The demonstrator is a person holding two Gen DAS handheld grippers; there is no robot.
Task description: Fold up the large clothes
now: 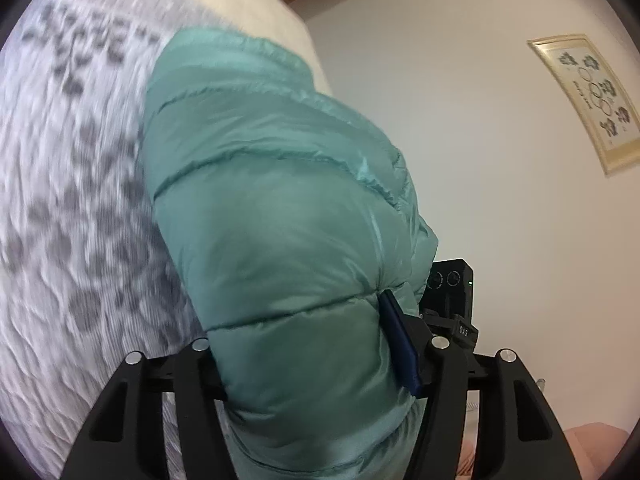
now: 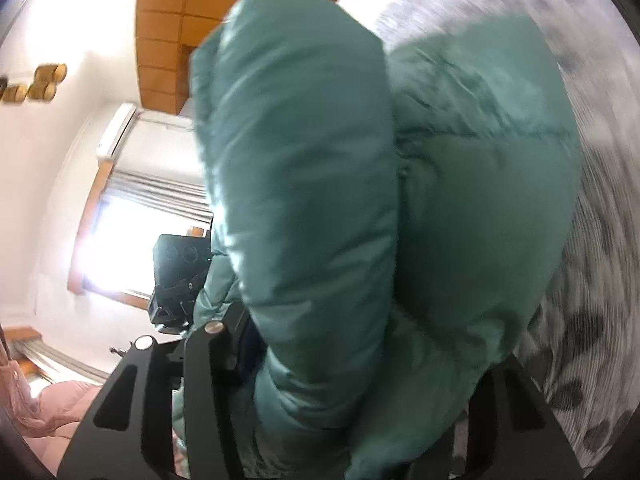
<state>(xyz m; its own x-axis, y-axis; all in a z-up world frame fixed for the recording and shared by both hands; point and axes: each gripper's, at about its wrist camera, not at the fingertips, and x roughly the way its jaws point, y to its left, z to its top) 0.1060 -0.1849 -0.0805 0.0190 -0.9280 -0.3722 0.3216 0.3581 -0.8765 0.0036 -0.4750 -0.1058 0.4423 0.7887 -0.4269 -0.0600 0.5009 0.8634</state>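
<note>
Fingers: left gripper (image 1: pixel 316 344) and right gripper (image 2: pixel 360 360) were each clamped on the teal quilted puffer jacket (image 1: pixel 280 200).
Location: I held it raised over the grey patterned bedspread (image 1: pixel 68 208).
Handling: I judged it light, soft, bulky, slippery-shelled.
Hold: quilted seams and edges, gripped deep.

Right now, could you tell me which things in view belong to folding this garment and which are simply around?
Part of the job:
teal puffer jacket
left hand-held gripper, shut on the jacket
right hand-held gripper, shut on the jacket
patterned bedspread beneath

Just around:
framed picture
pink quilt
window
</note>
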